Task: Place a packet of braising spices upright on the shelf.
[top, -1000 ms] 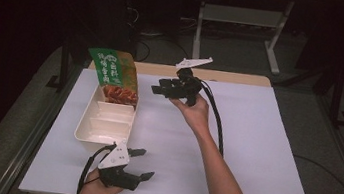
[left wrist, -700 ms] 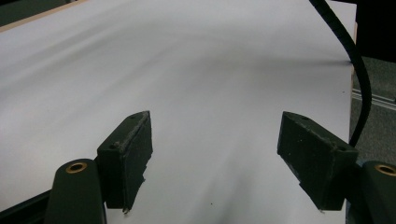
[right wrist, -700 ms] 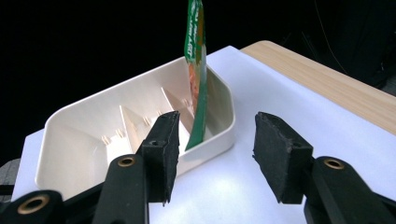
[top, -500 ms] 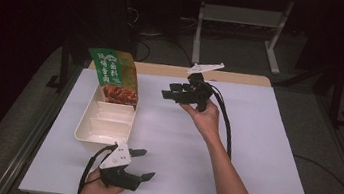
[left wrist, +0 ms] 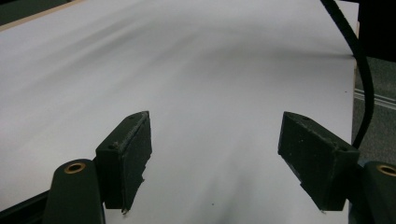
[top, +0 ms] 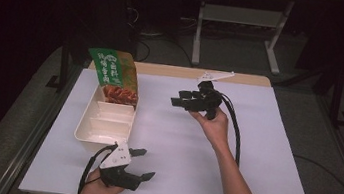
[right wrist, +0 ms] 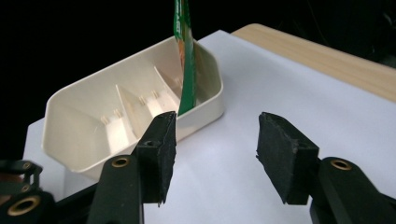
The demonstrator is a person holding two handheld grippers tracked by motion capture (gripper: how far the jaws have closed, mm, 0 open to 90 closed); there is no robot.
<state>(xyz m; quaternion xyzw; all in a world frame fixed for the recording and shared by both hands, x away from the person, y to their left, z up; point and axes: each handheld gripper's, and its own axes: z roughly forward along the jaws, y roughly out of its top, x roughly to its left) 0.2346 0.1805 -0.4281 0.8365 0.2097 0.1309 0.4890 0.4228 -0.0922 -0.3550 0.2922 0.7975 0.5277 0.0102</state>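
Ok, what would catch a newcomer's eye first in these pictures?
The green snack bag standing in the far end of the cream tray, at the left of the white table. Next, the right gripper, held above mid-table and aimed at the tray, its jaws just opening with nothing between them.

Two black handheld grippers, left gripper [top: 143, 164] and right gripper [top: 175, 99], each topped with a grey three-cornered plate and trailing a thick black cable. Chunky black jaws, rough worn pads [right wrist: 286, 156], brass-ringed screw holes at the base. Bare forearms, no sleeves.
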